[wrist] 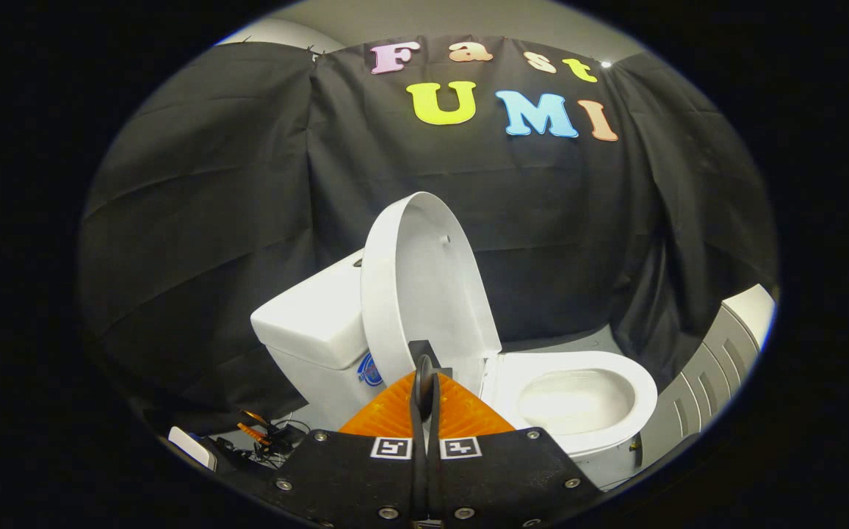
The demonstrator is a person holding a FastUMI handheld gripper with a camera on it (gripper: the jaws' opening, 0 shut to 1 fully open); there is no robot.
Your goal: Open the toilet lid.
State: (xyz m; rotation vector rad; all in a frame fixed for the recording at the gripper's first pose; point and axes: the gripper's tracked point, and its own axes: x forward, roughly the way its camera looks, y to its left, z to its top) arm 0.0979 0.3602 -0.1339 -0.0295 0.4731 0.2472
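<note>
My tongs [424,375] are clenched, empty, tips at the raised toilet lid [424,286], twelve o'clock ahead. I'd nudge it gently onto the tank [314,319], then withdraw straight.

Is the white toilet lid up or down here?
Up: the white toilet lid stands raised against the white tank, leaving the seat and bowl exposed. The fingers are closed together, holding nothing.
</note>
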